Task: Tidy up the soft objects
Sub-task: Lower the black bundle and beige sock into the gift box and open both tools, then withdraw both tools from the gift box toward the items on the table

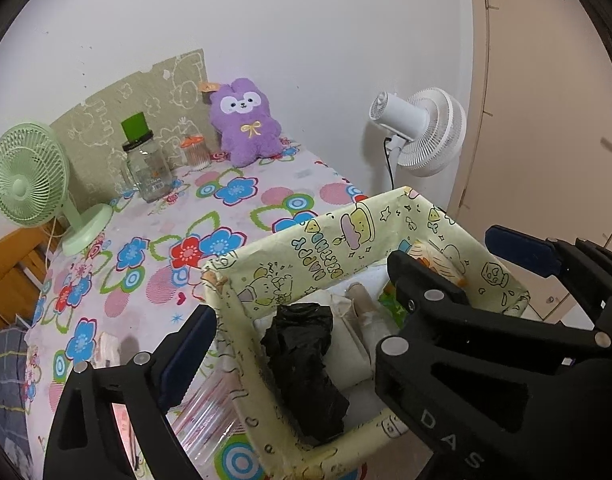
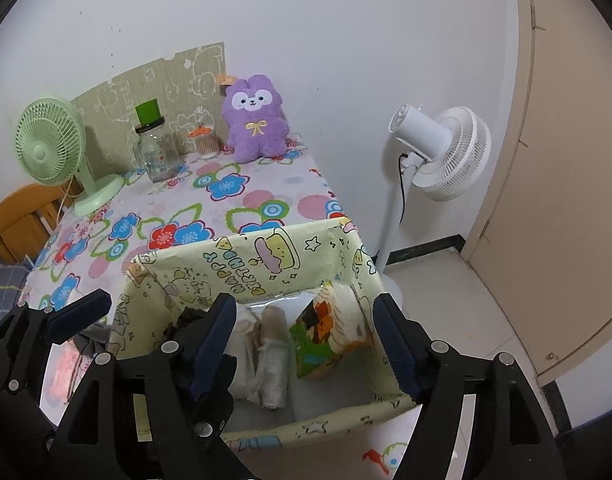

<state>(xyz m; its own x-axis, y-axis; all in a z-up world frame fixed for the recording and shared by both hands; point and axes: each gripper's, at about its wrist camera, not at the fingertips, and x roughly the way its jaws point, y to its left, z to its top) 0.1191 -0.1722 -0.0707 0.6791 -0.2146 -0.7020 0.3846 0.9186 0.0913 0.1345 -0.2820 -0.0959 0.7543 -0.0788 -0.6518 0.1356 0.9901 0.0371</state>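
Note:
A pale yellow cartoon-print box point(image 1: 330, 236) point(image 2: 241, 260) stands at the near right corner of the flowered table. Inside lie a black plastic bundle point(image 1: 306, 364), rolled white bags point(image 2: 271, 356) and a colourful tissue pack point(image 2: 326, 332). My left gripper point(image 1: 301, 300) is open and empty, straddling the box's left wall; it also shows in the right wrist view point(image 2: 145, 312). My right gripper point(image 2: 306, 344) is open and empty above the box; it also shows in the left wrist view point(image 1: 446, 256). A purple plush bunny point(image 1: 245, 122) point(image 2: 257, 118) sits at the table's far end.
A green desk fan point(image 1: 29, 176), a glass jar point(image 1: 145, 168) and a cotton-swab jar point(image 1: 195, 154) stand at the table's back left. A clear plastic packet point(image 1: 209, 412) lies left of the box. A white floor fan point(image 2: 438, 152) stands right of the table near a door point(image 2: 566, 160).

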